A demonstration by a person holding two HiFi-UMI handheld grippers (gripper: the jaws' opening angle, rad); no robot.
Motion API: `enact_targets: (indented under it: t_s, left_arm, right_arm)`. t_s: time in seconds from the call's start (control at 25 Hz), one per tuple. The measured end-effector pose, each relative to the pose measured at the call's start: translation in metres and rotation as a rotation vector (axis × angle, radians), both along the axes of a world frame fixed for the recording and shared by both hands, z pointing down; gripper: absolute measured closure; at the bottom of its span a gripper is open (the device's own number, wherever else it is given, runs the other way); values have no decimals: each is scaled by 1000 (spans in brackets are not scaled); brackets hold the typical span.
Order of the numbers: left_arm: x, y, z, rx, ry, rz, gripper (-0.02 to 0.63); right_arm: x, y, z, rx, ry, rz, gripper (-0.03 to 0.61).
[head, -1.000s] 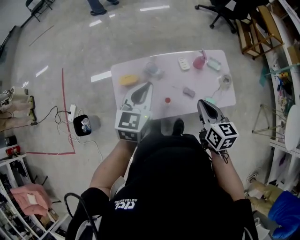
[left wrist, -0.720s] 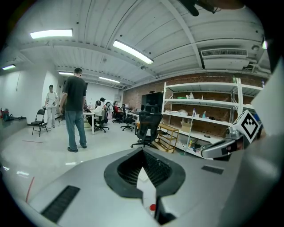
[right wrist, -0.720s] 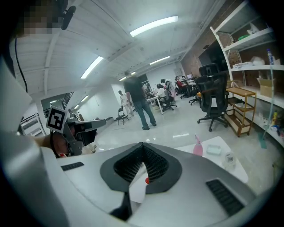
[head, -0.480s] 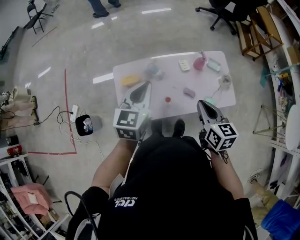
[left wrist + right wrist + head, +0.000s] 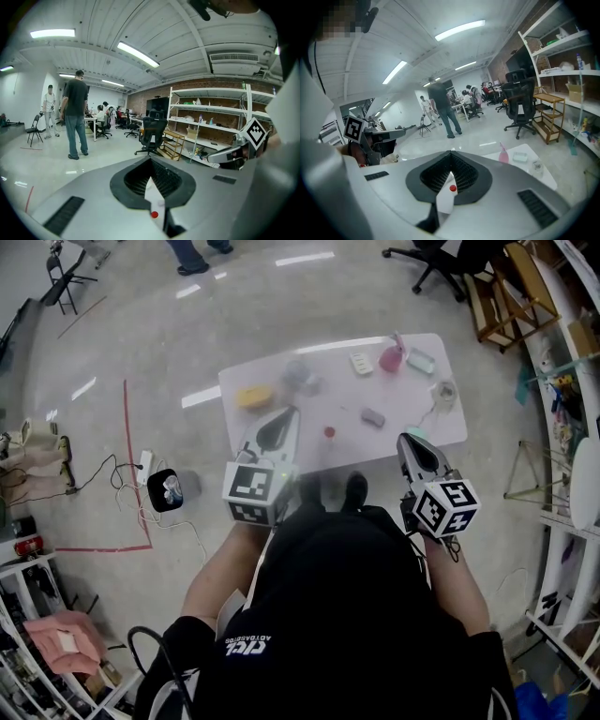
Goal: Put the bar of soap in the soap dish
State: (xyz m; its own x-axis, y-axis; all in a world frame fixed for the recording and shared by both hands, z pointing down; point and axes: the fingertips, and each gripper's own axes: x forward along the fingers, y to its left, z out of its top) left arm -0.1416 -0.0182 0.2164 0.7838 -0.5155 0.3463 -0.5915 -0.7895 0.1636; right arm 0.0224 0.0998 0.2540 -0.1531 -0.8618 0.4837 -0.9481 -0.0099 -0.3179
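Shut tight with nothing between them, the jaws of the left gripper (image 5: 292, 412) and the right gripper (image 5: 404, 440) meet at their tips, both raised at the near side of the white table (image 5: 342, 395). From the head view we look down on that table standing on a glossy grey floor (image 5: 169, 343). A small greyish block, which we take for the bar of soap (image 5: 373, 417), lies right of the middle. It is well apart from the white slatted soap dish (image 5: 361, 362) near the far edge. A pink bottle (image 5: 392, 357) stands just beside the dish, a pale green box (image 5: 420, 360) lies to its right, a yellow piece (image 5: 255, 397) sits toward the left end, and a small red thing (image 5: 329, 431) lies near us. On the floor to the left we see a red tape line (image 5: 127, 465) and a power strip (image 5: 145, 460) with cables. In the left gripper view the pads touch at the tip, and only a sliver of tabletop with the red thing shows below them. Beyond, we see white shelving (image 5: 215, 117) against a brick wall, a black office chair (image 5: 152, 133), a standing person (image 5: 75, 117) in jeans and strip lights (image 5: 138, 54) on the white ceiling. In the right gripper view the pads are likewise pressed together. The table's right end shows past the gripper body, carrying the pink bottle and the green box, with a wooden rack (image 5: 548, 115) farther back by the shelves.
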Motion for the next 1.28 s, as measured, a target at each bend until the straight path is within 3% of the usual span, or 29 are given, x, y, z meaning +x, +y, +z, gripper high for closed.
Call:
enact_targets:
  t_s: [0.64,1.28]
  left_arm:
    - [5,2,5,9,-9,15,604]
    - [7,-12,8,-10,24,53,604]
  right_arm:
    - [6,-3,3,-7,5,-5,565]
    - [14,-11,7,-27,66,70,565]
